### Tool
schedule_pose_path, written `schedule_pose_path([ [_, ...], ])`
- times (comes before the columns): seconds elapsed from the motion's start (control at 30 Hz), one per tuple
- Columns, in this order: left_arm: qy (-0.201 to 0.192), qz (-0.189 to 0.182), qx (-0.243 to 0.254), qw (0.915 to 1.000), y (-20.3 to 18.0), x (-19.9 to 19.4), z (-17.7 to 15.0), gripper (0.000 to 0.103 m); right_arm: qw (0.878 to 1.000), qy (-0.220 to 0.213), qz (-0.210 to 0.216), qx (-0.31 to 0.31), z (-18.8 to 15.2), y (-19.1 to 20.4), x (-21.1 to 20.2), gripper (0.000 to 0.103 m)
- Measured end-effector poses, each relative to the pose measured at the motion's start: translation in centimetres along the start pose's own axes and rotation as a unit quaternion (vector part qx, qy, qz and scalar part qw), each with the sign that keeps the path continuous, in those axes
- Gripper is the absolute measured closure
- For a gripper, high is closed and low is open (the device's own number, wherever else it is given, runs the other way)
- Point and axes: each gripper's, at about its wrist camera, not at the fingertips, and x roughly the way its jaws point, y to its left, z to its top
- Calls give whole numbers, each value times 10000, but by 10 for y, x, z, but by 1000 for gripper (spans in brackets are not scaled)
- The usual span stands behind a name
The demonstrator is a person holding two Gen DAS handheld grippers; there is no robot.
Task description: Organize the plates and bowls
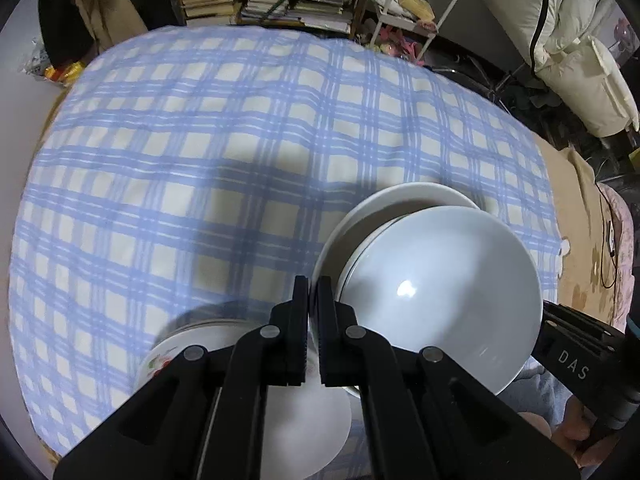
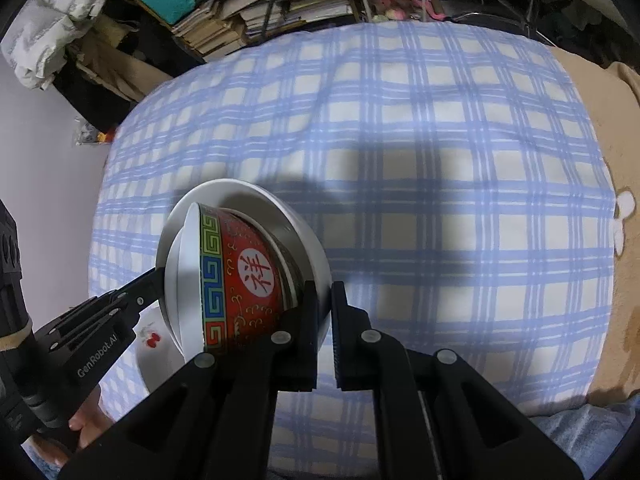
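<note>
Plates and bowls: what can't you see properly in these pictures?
1. Left wrist view: the flowered plate is blurred, and the left gripper covers much of it.
2. Right wrist view: the red bowl turns its inside away, and the bowls nested behind it cannot be counted.
3. Both views: the middle of the white plate is hidden under the bowls.
4. Right wrist view: the person's hand is cut off by the bottom edge.

Both wrist views look steeply down, close above the checked cloth (image 1: 240, 128), sharing the stacked dishes (image 2: 248, 264).
</note>
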Motion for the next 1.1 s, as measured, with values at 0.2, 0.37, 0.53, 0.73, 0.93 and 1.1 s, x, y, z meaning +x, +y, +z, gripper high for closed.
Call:
schedule_pose_path([
  [0.2,-172,160,-128,9996,20,-33,-14,102,9996,-90,256,-108,-14,22,-15,93],
  [0.37,-255,224,-451,9984,52,-53,-39,102,9985,-79,441,-304,-32,46,-14,93],
  [0.53,-220,364,-760,9962,82,-59,-69,102,9969,40,561,-547,-56,72,-4,93],
  [0.73,-74,462,-1154,9922,116,-46,-109,102,9946,279,576,-813,-85,97,23,93],
  [0.93,-78,485,-1411,9888,133,-27,-129,101,9903,429,447,-1247,-98,110,56,93],
  [1.1,-121,539,-1310,9898,132,-29,-131,94,9874,518,497,-1408,-91,111,55,93],
])
